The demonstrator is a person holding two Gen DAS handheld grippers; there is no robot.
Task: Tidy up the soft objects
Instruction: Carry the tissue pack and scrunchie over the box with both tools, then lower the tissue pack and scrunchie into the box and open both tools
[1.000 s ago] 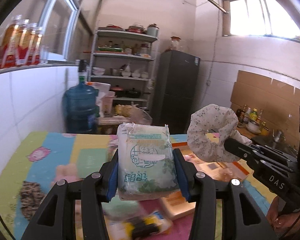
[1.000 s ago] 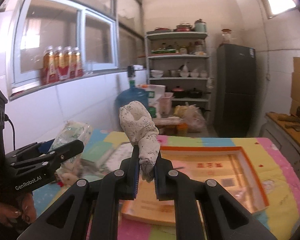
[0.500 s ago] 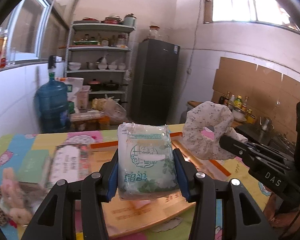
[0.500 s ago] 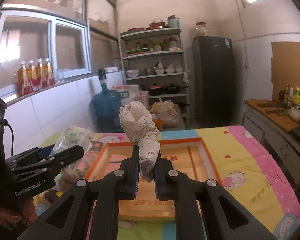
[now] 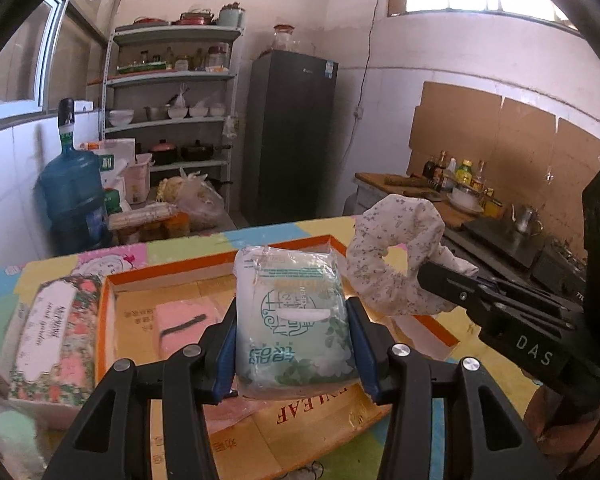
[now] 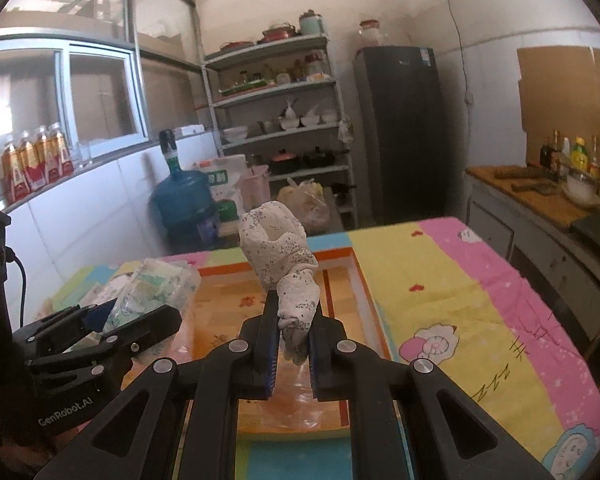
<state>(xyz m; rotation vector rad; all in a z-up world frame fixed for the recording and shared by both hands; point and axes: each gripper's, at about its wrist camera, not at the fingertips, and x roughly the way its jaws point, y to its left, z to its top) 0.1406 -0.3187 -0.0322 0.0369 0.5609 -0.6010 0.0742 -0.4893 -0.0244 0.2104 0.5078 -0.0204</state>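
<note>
From my left wrist camera, the tray now fills the middle of the view, where a second ago I saw the tabletop's left side and toys. My left gripper is clamped on the tissue pack, held upright, long axis vertical, above the tray's near edge. A pink sponge lies inside the tray; a floral tissue box sits just outside its left edge.

From my right wrist camera, the tray has drawn closer below. My right gripper is pinched tight on the scrunchie, which stands up over the tray's middle.
</note>
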